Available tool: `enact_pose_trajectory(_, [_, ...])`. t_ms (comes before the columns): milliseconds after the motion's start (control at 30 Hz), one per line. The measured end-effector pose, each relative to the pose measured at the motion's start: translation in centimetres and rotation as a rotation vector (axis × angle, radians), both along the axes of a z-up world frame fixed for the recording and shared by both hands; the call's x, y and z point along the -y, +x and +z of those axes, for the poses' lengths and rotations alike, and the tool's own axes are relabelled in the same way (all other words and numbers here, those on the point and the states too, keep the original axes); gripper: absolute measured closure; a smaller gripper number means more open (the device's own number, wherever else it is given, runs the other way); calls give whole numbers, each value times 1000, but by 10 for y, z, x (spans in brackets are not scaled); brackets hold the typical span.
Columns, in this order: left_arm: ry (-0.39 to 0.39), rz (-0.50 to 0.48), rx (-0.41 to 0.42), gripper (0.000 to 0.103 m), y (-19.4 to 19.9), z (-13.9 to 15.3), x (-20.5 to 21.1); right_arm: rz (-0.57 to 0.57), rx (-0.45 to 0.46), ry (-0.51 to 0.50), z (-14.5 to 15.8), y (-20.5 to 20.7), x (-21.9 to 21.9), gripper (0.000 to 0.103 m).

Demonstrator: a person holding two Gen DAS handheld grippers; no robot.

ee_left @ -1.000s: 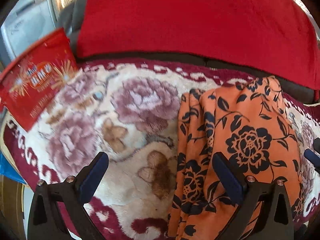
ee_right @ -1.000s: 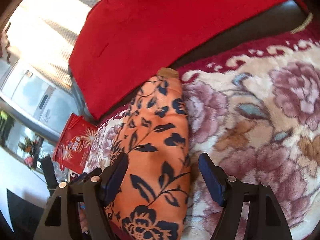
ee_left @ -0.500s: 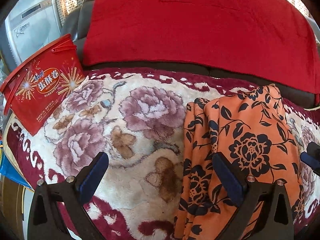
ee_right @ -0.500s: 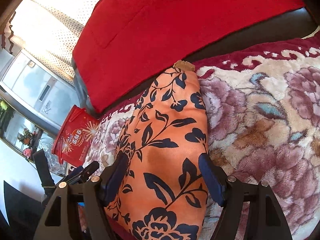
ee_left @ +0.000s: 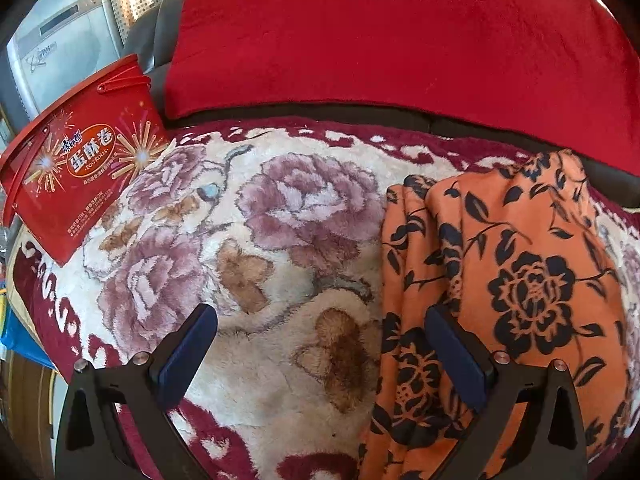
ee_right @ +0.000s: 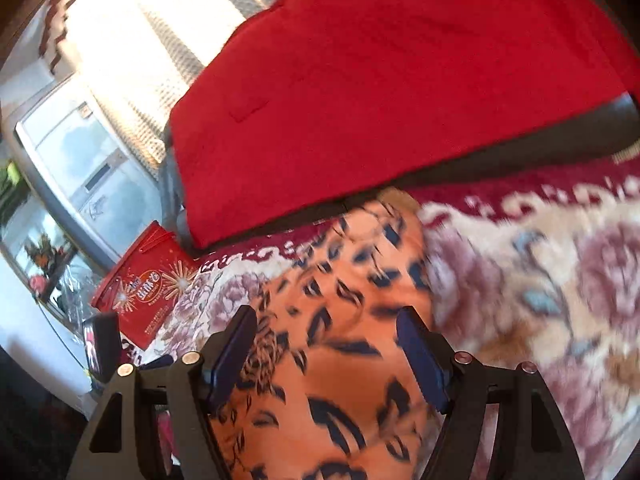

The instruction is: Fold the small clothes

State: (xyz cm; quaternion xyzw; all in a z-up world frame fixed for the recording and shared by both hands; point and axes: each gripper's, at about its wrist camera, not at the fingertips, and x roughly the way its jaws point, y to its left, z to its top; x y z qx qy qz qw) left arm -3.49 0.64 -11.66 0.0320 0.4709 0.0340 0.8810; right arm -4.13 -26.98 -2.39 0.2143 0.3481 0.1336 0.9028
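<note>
Left wrist view: left gripper (ee_left: 320, 344) jaws wide apart, holding nothing, above the floral blanket (ee_left: 280, 240). Orange floral garment (ee_left: 500, 280) lies to its right in a long folded strip, loose pleats along its near-left edge; right finger overlaps that edge. Red egg-roll box (ee_left: 80, 168) far left, red cushion (ee_left: 380, 40) behind. Right wrist view, motion-blurred: right gripper (ee_right: 324, 352) also spread, empty, straddling the garment (ee_right: 340, 340) lengthwise. Likely next: pinch both near corners. Advice: catch every layer, pleats included, lift evenly, lay the end square.
</note>
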Motion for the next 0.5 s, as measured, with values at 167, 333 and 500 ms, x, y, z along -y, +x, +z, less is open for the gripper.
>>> enact_pose_trajectory(167, [69,-12,-12,0,1,-15,5,11,-62,-26,-5,54,-14,38])
enact_pose_trajectory(333, [90,-22,-16,0,1,-21,7,33,-318,-47,-58,109,-26,37])
enact_pose_trajectory(500, [86,-25,-12,0,1,-21,7,15,-238,-7,-43,84,-21,37])
